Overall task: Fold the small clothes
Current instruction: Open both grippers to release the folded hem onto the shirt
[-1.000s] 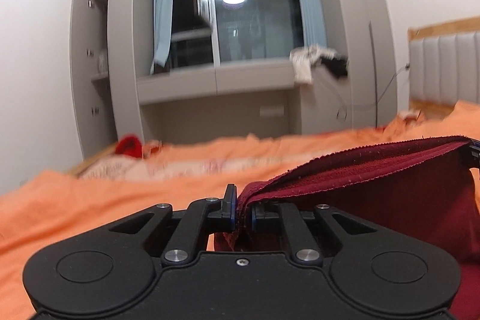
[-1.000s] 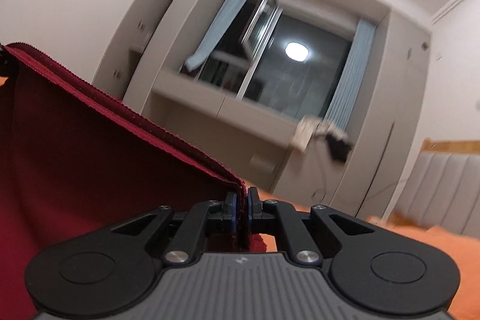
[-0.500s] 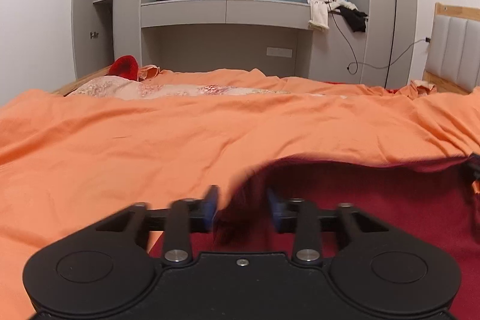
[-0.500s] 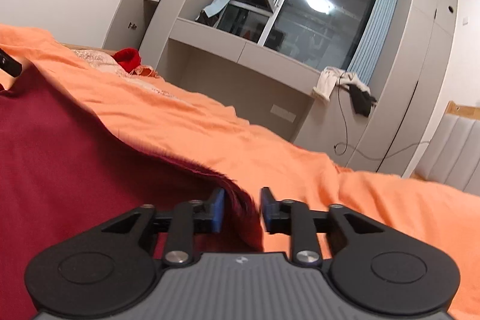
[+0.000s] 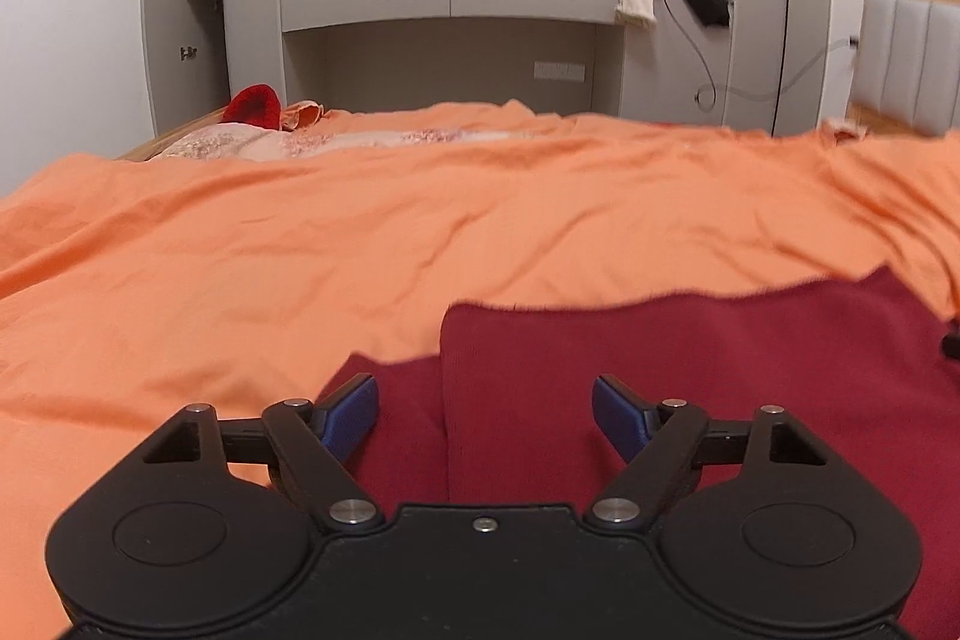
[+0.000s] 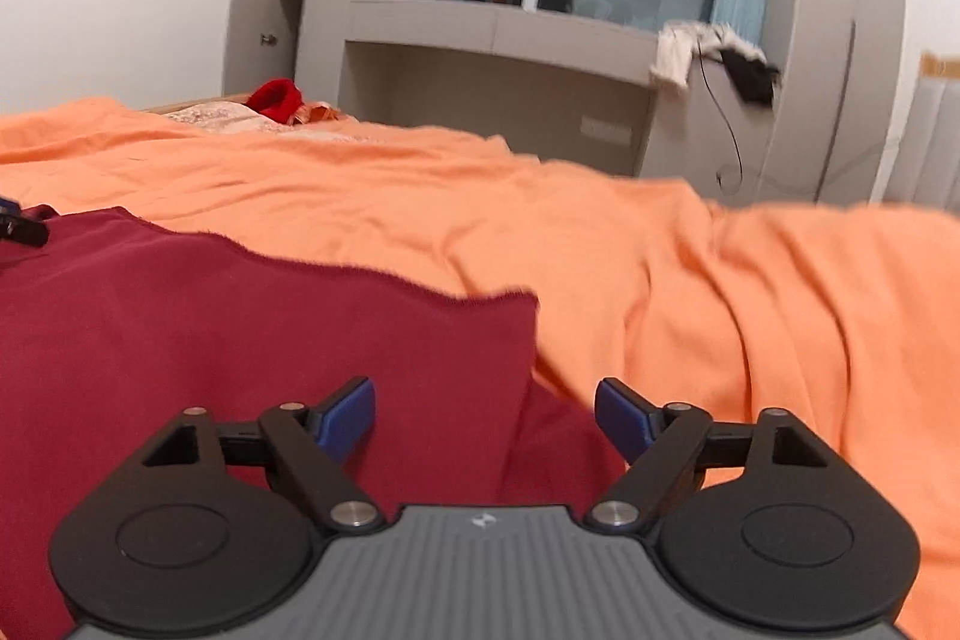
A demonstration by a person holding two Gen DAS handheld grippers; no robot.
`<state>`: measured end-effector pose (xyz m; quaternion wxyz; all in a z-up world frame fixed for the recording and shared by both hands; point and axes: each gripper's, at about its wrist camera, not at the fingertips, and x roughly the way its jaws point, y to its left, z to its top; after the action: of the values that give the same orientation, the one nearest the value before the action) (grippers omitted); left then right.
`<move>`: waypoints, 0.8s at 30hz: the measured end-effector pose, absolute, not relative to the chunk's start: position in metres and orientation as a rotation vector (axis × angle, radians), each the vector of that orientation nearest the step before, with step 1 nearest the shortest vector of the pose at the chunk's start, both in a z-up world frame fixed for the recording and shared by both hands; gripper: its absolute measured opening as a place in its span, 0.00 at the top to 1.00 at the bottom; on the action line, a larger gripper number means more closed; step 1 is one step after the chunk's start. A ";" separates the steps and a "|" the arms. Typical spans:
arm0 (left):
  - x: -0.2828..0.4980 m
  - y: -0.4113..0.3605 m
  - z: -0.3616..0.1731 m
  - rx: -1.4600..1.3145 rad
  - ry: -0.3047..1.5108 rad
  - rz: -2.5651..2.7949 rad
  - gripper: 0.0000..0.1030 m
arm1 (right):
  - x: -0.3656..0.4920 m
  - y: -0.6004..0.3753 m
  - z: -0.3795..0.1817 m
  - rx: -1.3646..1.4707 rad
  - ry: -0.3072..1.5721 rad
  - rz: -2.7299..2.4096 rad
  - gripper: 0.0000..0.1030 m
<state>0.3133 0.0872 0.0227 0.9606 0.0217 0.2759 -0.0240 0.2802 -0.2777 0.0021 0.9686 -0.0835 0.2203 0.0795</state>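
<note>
A dark red garment (image 5: pixel 690 376) lies flat on the orange bed cover (image 5: pixel 420 232), folded over so an upper layer covers a lower one. My left gripper (image 5: pixel 485 415) is open and empty, low over the garment's left edge. My right gripper (image 6: pixel 485 415) is open and empty, low over the garment's right corner (image 6: pixel 240 340). A tip of the right gripper shows at the right edge of the left wrist view (image 5: pixel 951 343). A tip of the left gripper shows at the left edge of the right wrist view (image 6: pixel 18 226).
The orange bed cover (image 6: pixel 660 250) is wrinkled. A red item (image 5: pixel 252 105) and a patterned cloth (image 5: pixel 336 141) lie at the far left of the bed. Grey cabinets (image 5: pixel 456 40) with a window stand behind. A padded headboard (image 5: pixel 906 58) is at the right.
Both grippers held the garment's edge up in the air a second ago. They came down to the bed, opened and let it go. The garment now lies folded on the cover.
</note>
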 end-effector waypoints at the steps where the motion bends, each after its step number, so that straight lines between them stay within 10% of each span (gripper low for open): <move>1: 0.312 0.086 0.020 0.053 0.563 -0.046 0.22 | 0.281 -0.283 -0.001 -0.143 0.466 0.151 0.16; 24: 0.226 0.054 0.042 0.105 0.307 -0.060 0.01 | 0.244 -0.328 0.009 0.097 0.388 0.207 0.00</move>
<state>0.2258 0.0543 0.0416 0.9864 0.0521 0.1530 -0.0299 0.2443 -0.3276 0.0089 0.9748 0.0479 0.1923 0.1024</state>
